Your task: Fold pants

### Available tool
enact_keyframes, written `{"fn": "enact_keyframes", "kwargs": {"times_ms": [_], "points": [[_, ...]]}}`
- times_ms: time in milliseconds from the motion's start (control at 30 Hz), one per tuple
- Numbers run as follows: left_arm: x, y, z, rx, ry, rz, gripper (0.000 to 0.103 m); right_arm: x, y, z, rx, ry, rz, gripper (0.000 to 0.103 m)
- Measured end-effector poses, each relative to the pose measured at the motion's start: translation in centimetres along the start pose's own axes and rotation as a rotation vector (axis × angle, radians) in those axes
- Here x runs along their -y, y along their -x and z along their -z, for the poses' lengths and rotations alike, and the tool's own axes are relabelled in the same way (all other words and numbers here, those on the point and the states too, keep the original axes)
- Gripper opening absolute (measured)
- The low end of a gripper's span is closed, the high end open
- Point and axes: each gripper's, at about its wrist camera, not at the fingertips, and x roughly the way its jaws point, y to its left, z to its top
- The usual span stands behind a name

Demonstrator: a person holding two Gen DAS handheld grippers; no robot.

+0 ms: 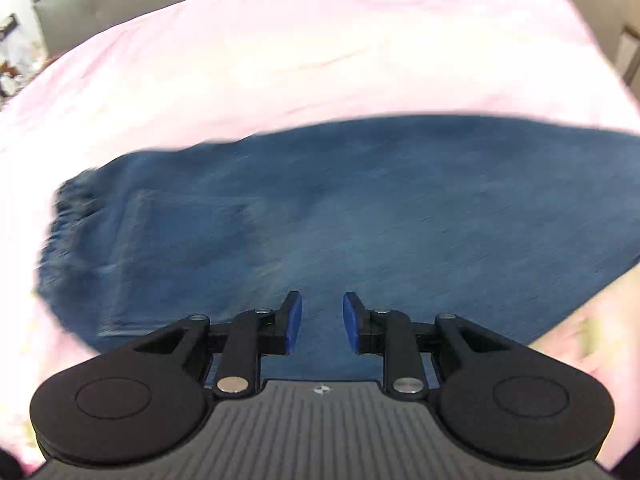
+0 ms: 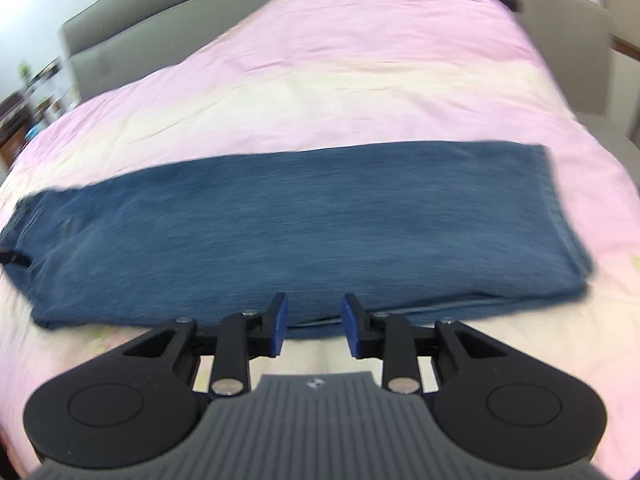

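Blue denim pants (image 2: 304, 216) lie flat on the pink bed cover, folded lengthwise, waist at the left and leg hems at the right. In the left wrist view the pants (image 1: 320, 216) fill the middle, with a back pocket and gathered waistband at the left. My left gripper (image 1: 322, 322) is open and empty, above the pants near the waist half. My right gripper (image 2: 314, 322) is open and empty, at the near long edge of the pants around the middle of the legs.
The pink and cream bed cover (image 2: 340, 80) spreads wide beyond the pants. A grey headboard (image 2: 132, 36) stands at the back. Shelves with clutter (image 2: 24, 96) are at the far left. A beige panel (image 2: 560, 40) is at the right.
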Motion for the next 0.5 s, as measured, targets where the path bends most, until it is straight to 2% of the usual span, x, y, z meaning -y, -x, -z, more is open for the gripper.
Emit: {"fn": "enact_keyframes", "kwargs": {"times_ms": [233, 433, 500], "points": [[10.5, -1.0, -3.0, 0.035, -0.092, 0.163, 0.030, 11.4, 2.3, -0.2, 0.059, -0.314, 0.075, 0.026], [19.1, -3.3, -4.4, 0.001, -0.156, 0.291, 0.030, 17.1, 0.9, 0.4, 0.079, -0.530, 0.048, 0.027], [21.2, -4.3, -4.8, -0.006, -0.175, 0.313, 0.030, 18.5, 0.2, 0.7, 0.094, -0.603, 0.011, 0.035]]}}
